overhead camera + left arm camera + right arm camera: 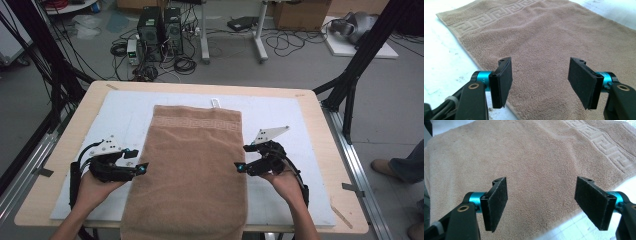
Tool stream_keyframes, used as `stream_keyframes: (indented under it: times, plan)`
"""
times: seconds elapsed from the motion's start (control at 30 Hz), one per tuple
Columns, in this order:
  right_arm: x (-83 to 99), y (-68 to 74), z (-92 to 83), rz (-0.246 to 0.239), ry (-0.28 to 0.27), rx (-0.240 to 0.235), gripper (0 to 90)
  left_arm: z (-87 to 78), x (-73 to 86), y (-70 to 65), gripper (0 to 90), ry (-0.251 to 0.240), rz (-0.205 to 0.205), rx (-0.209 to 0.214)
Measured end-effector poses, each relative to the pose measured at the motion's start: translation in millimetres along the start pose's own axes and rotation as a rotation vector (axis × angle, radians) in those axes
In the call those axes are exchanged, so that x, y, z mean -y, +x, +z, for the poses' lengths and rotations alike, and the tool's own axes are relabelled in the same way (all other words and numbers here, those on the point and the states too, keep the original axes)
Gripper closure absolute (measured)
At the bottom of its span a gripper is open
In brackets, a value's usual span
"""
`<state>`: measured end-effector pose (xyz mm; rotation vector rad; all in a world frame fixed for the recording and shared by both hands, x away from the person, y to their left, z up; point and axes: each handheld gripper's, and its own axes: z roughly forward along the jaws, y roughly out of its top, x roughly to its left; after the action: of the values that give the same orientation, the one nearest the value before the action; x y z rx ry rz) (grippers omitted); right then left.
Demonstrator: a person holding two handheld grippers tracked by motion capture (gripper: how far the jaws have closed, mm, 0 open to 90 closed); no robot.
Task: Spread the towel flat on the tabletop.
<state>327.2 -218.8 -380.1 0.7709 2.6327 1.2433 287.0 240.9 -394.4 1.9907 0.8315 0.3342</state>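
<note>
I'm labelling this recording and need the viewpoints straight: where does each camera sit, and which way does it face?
High view: above the person's side, looking forward and down at the table; forearms, left gripper and right gripper show.
Left gripper view: rides the left gripper, facing across the brown towel; open jaws show.
Right gripper view: rides the right gripper, facing the towel; open jaws show.
All share the towel.

Towel's [192,170] near end cut off by the high view's bottom edge.
</note>
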Motion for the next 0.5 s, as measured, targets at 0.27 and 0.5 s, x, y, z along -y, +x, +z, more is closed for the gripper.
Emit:
stream_keyframes:
  times: [0.27, 0.5]
  plan:
    - [-3.2, -0.5, 0.5, -0.014, 0.009, 0.004, 25.1, -1.6, 0.2, 1.7, 36.1, -0.005, -0.004, 0.003]
    - [-5.4, -4.0, 5.4, -0.007, 0.034, 0.005, 25.1, 2.0, 0.1, 4.3, 36.1, -0.012, 0.004, -0.003]
